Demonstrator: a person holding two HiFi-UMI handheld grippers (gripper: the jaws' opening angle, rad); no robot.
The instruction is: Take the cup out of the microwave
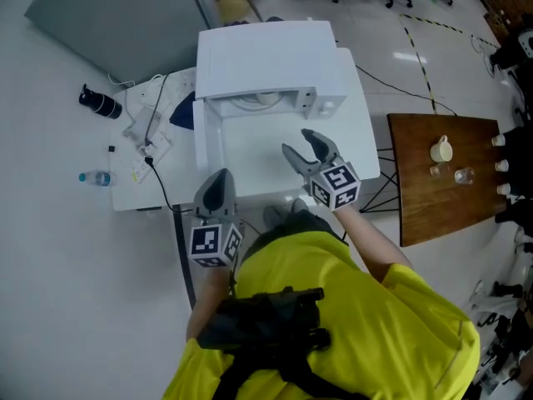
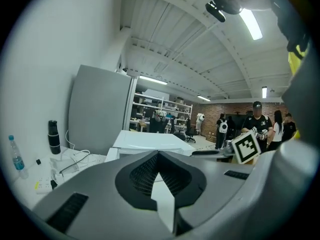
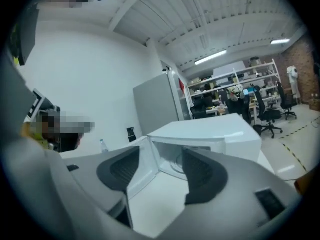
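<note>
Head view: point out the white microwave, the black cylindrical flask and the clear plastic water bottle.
white microwave [image 1: 266,57], head view, top panel.
black cylindrical flask [image 1: 101,102], head view, body.
clear plastic water bottle [image 1: 98,177], head view, middle.

No legible words, brands or digits anywhere I can see. Only signs: black-and-white square marker patterns on cubes of left gripper [image 1: 217,177] and right gripper [image 1: 297,142], with no letters in them. Water bottle [image 1: 97,177] label too small to read. Microwave [image 1: 266,57] control panel print too small to make out.
</note>
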